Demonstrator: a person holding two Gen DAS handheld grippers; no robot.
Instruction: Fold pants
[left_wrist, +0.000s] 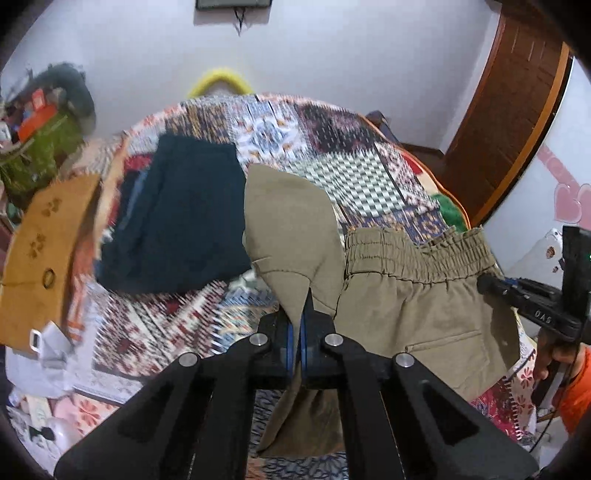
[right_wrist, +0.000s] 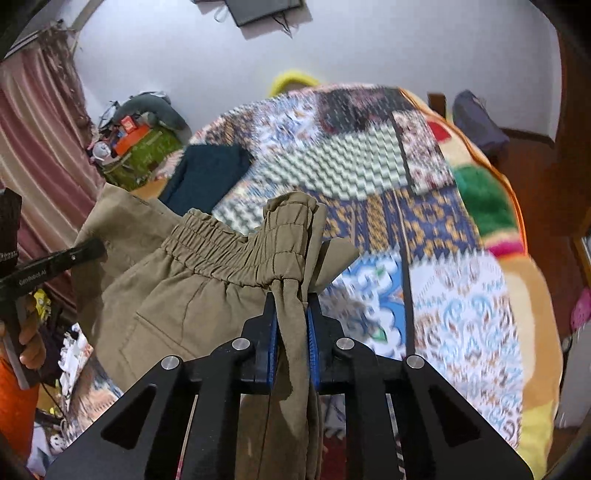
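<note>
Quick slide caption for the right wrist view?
Right claw shut on the elastic waistband of khaki cotton pants, lifted above a patchwork bedspread.

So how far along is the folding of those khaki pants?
Early. Done: the khaki pants are picked up, and a dark folded garment already lies on the patterned bedspread. In hand: the left gripper pinches one part, the right gripper the elastic waistband. Left: no fold shows; the pants hang loose.
</note>
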